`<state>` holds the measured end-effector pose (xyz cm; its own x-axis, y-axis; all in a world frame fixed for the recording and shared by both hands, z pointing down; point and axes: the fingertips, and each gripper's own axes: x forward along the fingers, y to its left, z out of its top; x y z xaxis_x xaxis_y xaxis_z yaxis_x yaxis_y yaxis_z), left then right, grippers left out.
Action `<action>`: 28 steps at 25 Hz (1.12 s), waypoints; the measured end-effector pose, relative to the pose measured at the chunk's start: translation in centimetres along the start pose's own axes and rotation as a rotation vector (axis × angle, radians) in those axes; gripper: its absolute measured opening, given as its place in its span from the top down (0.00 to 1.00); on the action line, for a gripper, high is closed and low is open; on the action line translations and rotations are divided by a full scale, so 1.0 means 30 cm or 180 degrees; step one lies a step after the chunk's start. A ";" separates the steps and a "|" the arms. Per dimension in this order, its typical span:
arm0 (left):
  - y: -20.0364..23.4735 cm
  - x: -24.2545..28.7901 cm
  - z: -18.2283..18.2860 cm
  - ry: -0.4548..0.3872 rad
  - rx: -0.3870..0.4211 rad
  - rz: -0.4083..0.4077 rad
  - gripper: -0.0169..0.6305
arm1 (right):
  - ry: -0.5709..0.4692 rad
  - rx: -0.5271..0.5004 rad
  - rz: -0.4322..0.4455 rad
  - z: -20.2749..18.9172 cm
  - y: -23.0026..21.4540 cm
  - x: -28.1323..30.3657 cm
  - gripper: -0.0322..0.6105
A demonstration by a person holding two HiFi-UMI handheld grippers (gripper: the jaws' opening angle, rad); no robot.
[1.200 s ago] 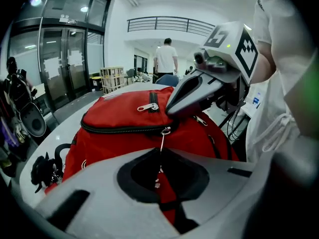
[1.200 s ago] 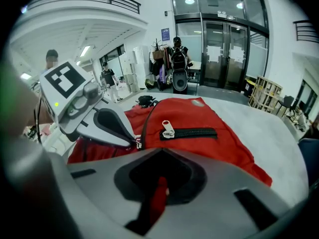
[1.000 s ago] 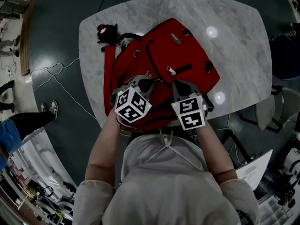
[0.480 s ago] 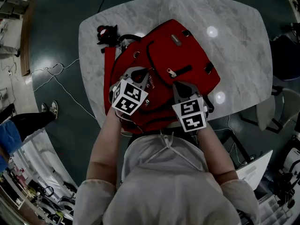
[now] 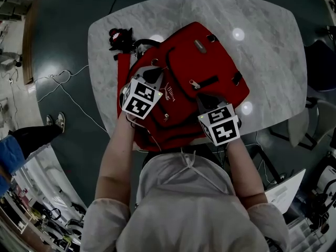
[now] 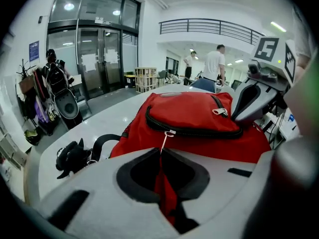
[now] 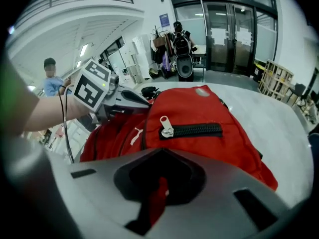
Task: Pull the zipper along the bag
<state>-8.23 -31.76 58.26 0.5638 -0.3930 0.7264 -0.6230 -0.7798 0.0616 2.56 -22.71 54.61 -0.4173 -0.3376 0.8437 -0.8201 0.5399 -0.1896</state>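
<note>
A red backpack (image 5: pixel 194 67) lies flat on a marble table (image 5: pixel 273 41). My left gripper (image 5: pixel 153 74) is at the bag's left side, shut on the red zipper pull (image 6: pixel 165 193). A thin cord joins the pull to the slider (image 6: pixel 170 132) on the black main zipper (image 6: pixel 199 131). My right gripper (image 5: pixel 206 98) is at the bag's near right part, shut on a fold of red bag fabric (image 7: pixel 157 195). Ahead of it in the right gripper view lies the front pocket zipper (image 7: pixel 195 130) with its silver pull (image 7: pixel 165 126). The left gripper (image 7: pixel 102 91) also shows there.
A black toy charm (image 5: pixel 119 37) and a black carry handle (image 6: pixel 105 141) lie at the bag's top end on the table. Cables (image 5: pixel 68 91) run across the floor to the left. People (image 6: pixel 215 63) stand in the room beyond.
My left gripper has moved away from me along the bag's left side toward its top, still shut on the pull. The right gripper and the bag's near end shifted slightly right.
</note>
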 end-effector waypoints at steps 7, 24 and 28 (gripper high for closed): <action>0.084 0.033 0.024 0.0042 0.0037 -0.0012 0.94 | 0.0226 0.0174 0.0329 -0.002 0.004 0.003 0.91; 0.168 0.129 0.121 0.0196 0.0483 -0.0127 0.93 | 0.0281 0.0274 0.0496 -0.008 0.006 0.017 0.91; 0.183 0.150 0.155 0.0202 0.0572 -0.0100 0.93 | 0.0273 0.0261 0.0500 -0.006 0.003 0.023 0.91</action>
<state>-6.59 -40.08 58.70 0.5426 -0.3402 0.7680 -0.4955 -0.8679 -0.0343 2.27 -22.74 55.27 -0.5106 -0.1854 0.8396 -0.7782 0.5150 -0.3595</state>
